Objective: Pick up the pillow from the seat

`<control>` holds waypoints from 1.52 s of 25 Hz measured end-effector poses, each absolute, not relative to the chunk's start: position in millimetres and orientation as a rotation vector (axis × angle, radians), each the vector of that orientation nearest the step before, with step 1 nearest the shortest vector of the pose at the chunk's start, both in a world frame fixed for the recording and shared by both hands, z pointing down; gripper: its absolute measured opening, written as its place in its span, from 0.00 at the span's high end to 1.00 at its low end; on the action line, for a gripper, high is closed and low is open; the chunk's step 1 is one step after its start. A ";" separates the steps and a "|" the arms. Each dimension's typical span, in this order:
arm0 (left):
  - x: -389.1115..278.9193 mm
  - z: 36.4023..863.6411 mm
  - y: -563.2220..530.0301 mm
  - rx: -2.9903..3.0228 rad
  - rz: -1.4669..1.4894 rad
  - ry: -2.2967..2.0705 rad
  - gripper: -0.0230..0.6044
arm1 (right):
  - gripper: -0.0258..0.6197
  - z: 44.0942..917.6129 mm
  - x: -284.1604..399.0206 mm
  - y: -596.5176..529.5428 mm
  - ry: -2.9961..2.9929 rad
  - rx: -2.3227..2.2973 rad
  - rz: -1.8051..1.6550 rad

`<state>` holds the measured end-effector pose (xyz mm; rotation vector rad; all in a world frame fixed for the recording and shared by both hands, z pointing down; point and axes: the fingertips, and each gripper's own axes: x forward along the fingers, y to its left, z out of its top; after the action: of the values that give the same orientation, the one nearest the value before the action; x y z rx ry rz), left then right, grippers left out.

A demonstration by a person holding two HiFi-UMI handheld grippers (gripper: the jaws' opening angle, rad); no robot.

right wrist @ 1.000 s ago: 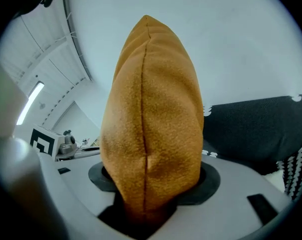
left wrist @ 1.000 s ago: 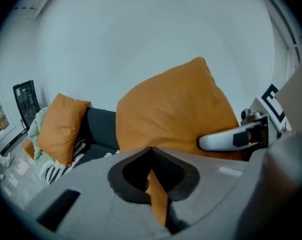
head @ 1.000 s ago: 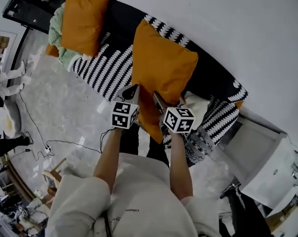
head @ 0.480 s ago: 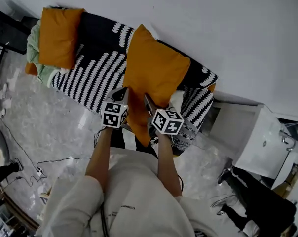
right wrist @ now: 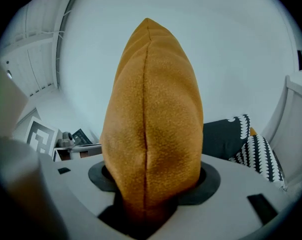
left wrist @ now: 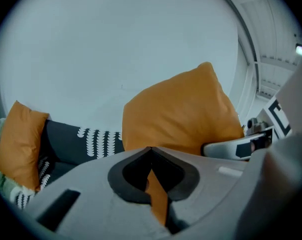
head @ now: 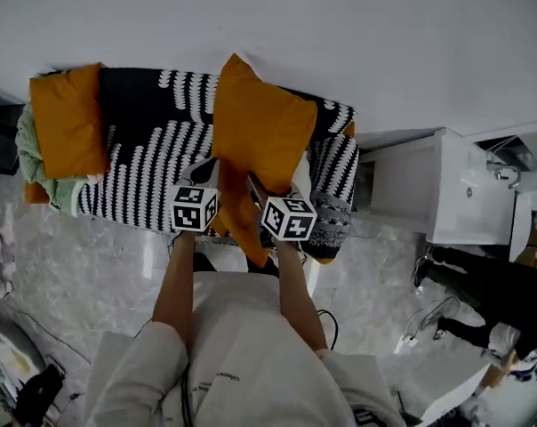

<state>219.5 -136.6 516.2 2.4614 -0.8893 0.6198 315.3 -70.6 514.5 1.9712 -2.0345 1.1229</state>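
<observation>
An orange pillow [head: 261, 136] hangs upright above the black-and-white striped seat [head: 148, 163], held at its lower corner by both grippers. My left gripper [head: 217, 174] is shut on a thin edge of the pillow [left wrist: 183, 115], and an orange strip shows between its jaws [left wrist: 155, 186]. My right gripper [head: 256, 188] is shut on a thicker fold, with the pillow [right wrist: 151, 119] filling the space between its jaws [right wrist: 146, 206]. The two grippers sit close together, side by side, under the pillow.
A second orange pillow [head: 68, 121] lies at the seat's left end on a pale green blanket [head: 36, 163]. A white cabinet [head: 433, 189] stands to the right of the seat. White wall lies behind. A person in dark clothes [head: 486, 292] is at the lower right.
Both grippers have risen with the pillow still in them. The head view has swung, so the seat now lies level across the picture and more of the cabinet shows.
</observation>
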 end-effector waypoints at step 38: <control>21.1 461.7 -82.9 2.727 0.600 -0.617 0.95 | 0.52 483.9 117.7 -50.5 -1.939 2.250 0.946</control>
<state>21.1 -82.9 461.7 2.7275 -0.6165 0.5999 117.7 -50.5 483.9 2.2498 -1.9386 0.9458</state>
